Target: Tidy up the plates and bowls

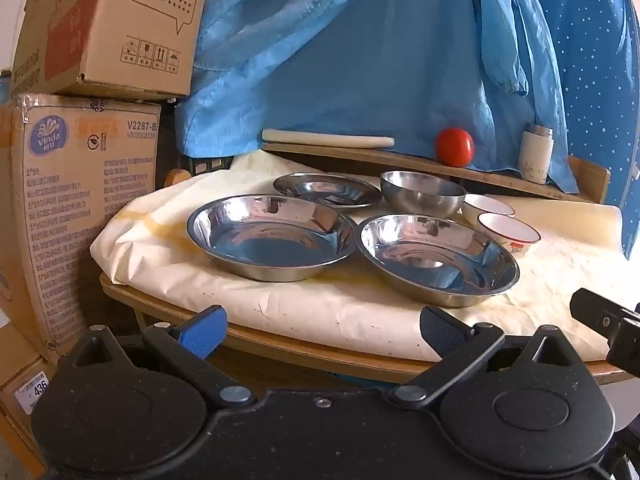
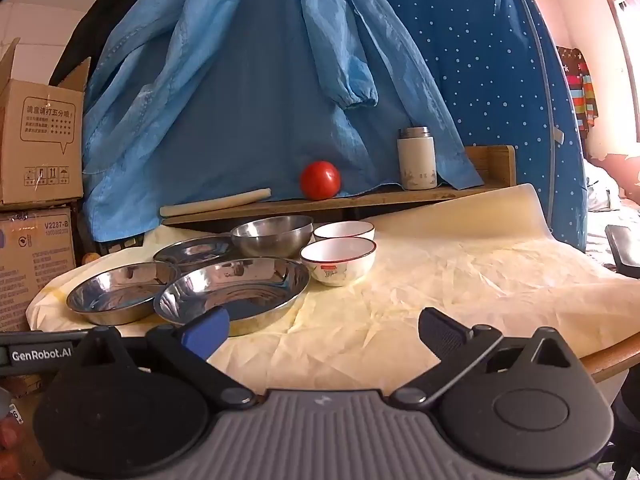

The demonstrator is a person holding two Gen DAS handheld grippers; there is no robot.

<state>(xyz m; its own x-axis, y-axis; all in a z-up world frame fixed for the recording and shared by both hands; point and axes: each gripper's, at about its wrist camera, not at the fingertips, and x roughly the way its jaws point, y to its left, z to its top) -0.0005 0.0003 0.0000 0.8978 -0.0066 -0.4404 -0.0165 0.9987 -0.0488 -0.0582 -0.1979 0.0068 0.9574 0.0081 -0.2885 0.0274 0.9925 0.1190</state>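
Your left gripper (image 1: 320, 330) is spread wide and holds nothing; it hovers just short of the near edge of the round wooden worktop (image 1: 280, 346). Your right gripper (image 2: 324, 330) is equally wide and empty, its blue pad overlapping the rim of the nearest steel plate (image 2: 234, 290) in the picture, though contact cannot be confirmed.

On the crinkled cream paper cover (image 2: 440, 280) sit three shallow steel plates: that nearest one, a second (image 2: 120, 294) beside it on the left, and a smaller third (image 2: 192, 250) behind. A deep steel bowl (image 2: 272, 236) stands at the back, with two white red-rimmed bowls (image 2: 338, 260) just to its right, one behind the other.

Only the left view shows the stacked cardboard boxes (image 1: 84, 200) close against the worktop's left edge, and the tip of your other gripper at far right. Only the right view shows the wide bare stretch of paper on the right, curling up at its far edge.

Behind, a raised wooden shelf (image 2: 360, 200) carries a rolling pin (image 2: 216, 203), a tomato (image 2: 320, 180) and a white flask (image 2: 416, 158), before hanging blue cloth (image 2: 260, 80).
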